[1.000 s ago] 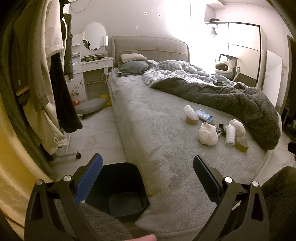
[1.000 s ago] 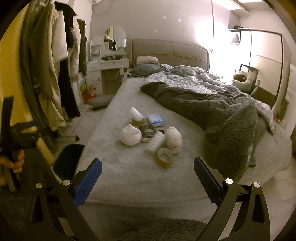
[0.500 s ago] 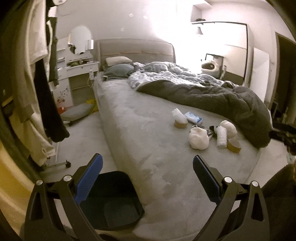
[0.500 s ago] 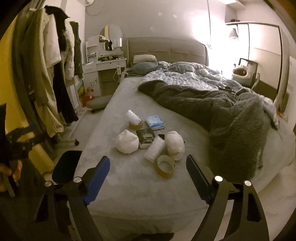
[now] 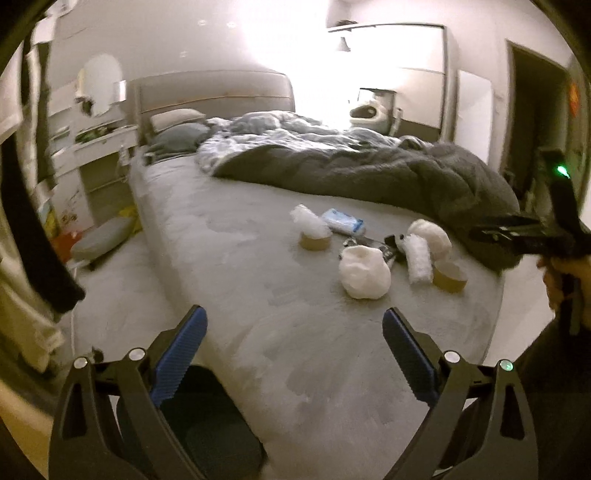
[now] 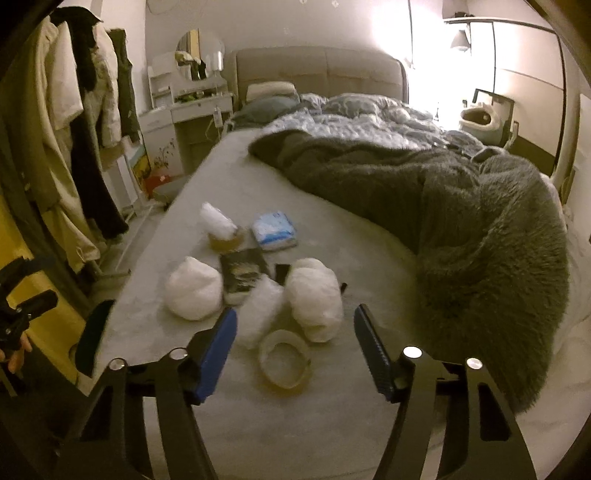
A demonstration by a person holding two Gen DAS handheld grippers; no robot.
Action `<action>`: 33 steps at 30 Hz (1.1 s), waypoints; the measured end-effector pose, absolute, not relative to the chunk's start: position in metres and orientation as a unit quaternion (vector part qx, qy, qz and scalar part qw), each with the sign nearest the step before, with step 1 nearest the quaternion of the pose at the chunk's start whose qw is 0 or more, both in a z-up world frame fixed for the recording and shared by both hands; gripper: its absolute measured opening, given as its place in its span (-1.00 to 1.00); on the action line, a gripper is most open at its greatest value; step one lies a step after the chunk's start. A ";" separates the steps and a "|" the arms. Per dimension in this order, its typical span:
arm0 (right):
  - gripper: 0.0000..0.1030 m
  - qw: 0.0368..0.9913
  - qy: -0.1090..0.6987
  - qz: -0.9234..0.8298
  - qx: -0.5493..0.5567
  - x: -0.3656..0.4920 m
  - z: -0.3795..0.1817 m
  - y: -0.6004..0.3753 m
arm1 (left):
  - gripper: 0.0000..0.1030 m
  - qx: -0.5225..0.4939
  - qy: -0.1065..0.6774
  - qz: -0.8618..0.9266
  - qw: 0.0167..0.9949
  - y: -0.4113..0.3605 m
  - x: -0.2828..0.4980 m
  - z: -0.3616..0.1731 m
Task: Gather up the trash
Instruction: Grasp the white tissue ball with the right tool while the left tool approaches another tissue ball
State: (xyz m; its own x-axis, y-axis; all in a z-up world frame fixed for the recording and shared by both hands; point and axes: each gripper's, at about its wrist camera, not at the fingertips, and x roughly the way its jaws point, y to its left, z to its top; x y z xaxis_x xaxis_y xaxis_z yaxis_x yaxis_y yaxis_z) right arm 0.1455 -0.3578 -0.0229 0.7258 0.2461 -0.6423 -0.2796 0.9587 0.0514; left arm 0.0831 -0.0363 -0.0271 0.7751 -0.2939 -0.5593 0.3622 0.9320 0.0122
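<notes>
Near the bed's (image 6: 332,424) foot edge, the stiff, light tape ring (image 6: 283,363) suits a rim pinch by the empty, closing right tongs (image 6: 295,354); left tongs (image 5: 293,350) gape empty.

A bedroom in warm, dim light — a padded headboard (image 6: 317,70) against a pale wall (image 6: 277,22), a white dressing table (image 6: 188,107) with oval mirror (image 6: 192,55), clothes rack (image 6: 74,122) along the left, glare near the wardrobe (image 6: 524,74).
</notes>
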 end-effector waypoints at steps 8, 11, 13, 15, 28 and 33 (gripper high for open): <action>0.11 0.911 0.380 0.160 -0.017 0.183 -0.048 -0.365 | 0.66 0.064 0.312 -0.231 0.919 -0.063 0.121 -0.041; 0.10 0.905 0.395 0.156 -0.019 0.194 -0.057 -0.366 | 0.60 0.064 0.327 -0.245 0.910 -0.075 0.136 -0.051; 0.10 0.903 0.401 0.156 -0.021 0.201 -0.061 -0.367 | 0.57 0.066 0.333 -0.254 0.906 -0.084 0.142 -0.055; 0.10 0.901 0.405 0.155 -0.024 0.206 -0.063 -0.368 | 0.57 0.069 0.333 -0.261 0.904 -0.092 0.147 -0.056; -0.26 0.891 0.406 0.202 -0.021 0.235 -0.070 -0.362 | 0.41 0.058 0.375 -0.266 0.886 -0.132 0.194 -0.077; -0.37 0.903 0.386 0.191 0.000 0.232 -0.056 -0.375 | 0.46 0.032 0.383 -0.277 0.881 -0.136 0.200 -0.077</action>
State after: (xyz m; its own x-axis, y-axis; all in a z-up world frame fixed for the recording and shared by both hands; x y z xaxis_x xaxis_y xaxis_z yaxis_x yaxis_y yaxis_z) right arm 0.2323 -0.3746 -0.0564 0.6293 0.3454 -0.6962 -0.3455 0.9268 0.1475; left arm 0.2000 -0.1359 -0.0772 0.5536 -0.4633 -0.6920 0.5122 0.8446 -0.1558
